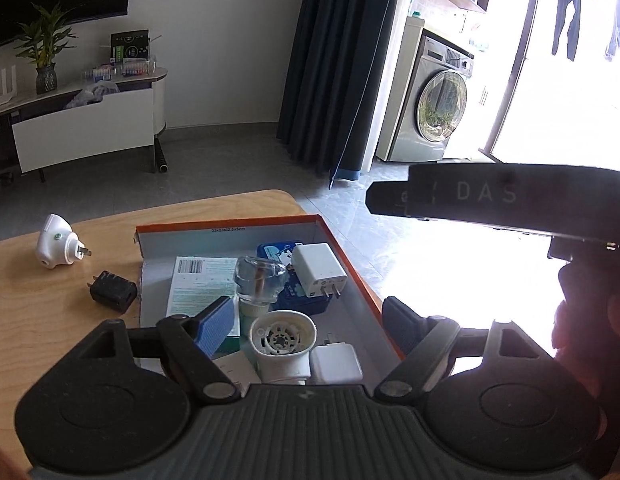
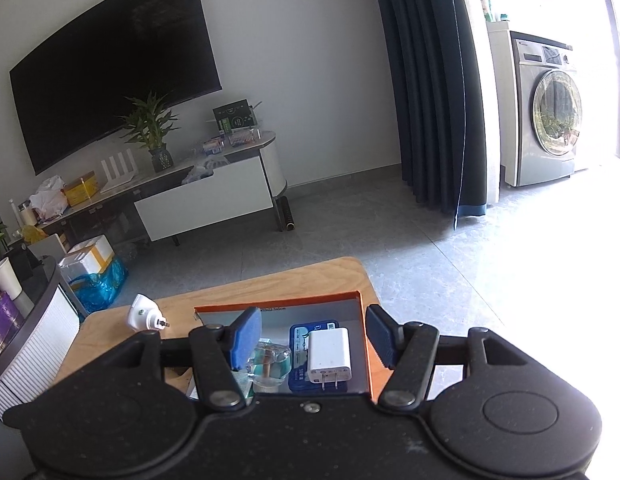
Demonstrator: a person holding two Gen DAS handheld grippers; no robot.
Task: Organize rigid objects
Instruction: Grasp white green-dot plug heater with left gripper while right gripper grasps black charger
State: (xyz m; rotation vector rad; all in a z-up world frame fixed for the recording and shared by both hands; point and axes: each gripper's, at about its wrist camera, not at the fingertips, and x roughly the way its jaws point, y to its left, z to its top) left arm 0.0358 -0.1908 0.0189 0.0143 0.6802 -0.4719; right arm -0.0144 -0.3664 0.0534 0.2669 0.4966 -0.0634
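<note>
A shallow box with an orange rim (image 1: 342, 254) (image 2: 278, 305) sits on the wooden table (image 1: 38, 320). Inside lie a white charger (image 1: 319, 270) (image 2: 328, 354), a clear bottle (image 1: 260, 282) (image 2: 268, 364), a blue pack (image 1: 272, 250) (image 2: 300, 334), a white round plug device (image 1: 282, 340) and other white pieces. My left gripper (image 1: 308, 324) hangs open over the box's near end, its pads clear of the round device between them. My right gripper (image 2: 312, 336) is open above the charger, holding nothing. Left of the box lie a white plug-in device (image 1: 56, 248) (image 2: 144, 316) and a black charger (image 1: 112, 292).
The right gripper's black body (image 1: 490, 196) hangs just right of the box in the left wrist view, with a hand (image 1: 582, 320) behind it. The table's far edge (image 1: 230, 196) drops to grey floor. A TV cabinet (image 2: 206, 200), dark curtain (image 2: 434, 80) and washing machine (image 2: 550, 108) stand beyond.
</note>
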